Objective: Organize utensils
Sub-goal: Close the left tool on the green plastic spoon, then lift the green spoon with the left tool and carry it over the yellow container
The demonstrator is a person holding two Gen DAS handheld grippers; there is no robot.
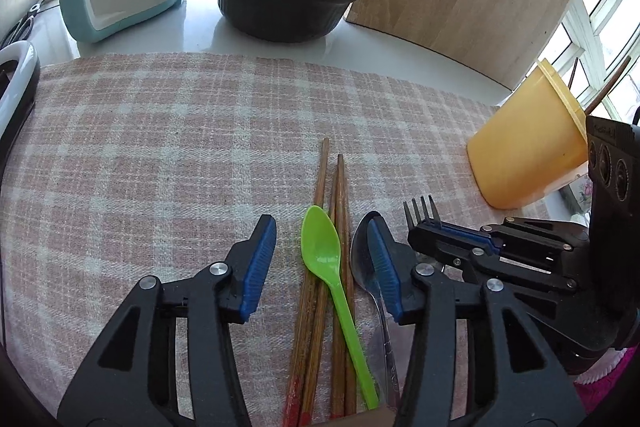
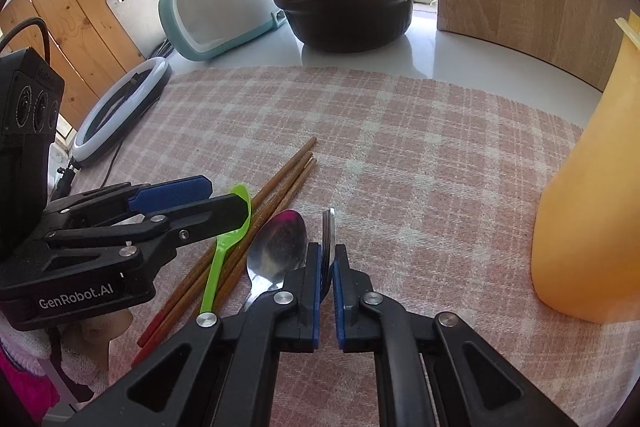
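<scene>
Sorting has barely begun, judging by the layout: the wooden chopsticks (image 1: 320, 267), the green plastic spoon (image 1: 326, 259) and the metal spoon (image 2: 276, 251) all lie side by side on the checked cloth (image 1: 160, 147) covering the bench, with none yet placed in the yellow cup (image 1: 524, 147) standing at the cloth's right edge. That cup looks like the intended holder (thin sticks already rise from it in the left wrist view, though what they are is unclear).

The right tongs (image 2: 328, 291) are closed almost fully on the metal fork (image 2: 328, 227), the blue pads pressed against it on both sides, tines pointing away from the camera. Whether the fork is lifted off the cloth cannot be told.

The left tongs (image 1: 324, 267) stand wide open and hold nothing; they hover over the chopsticks and green spoon, with the right-hand finger crossing in front of the metal spoon's bowl. Everything but the fork remains to be gathered.
</scene>
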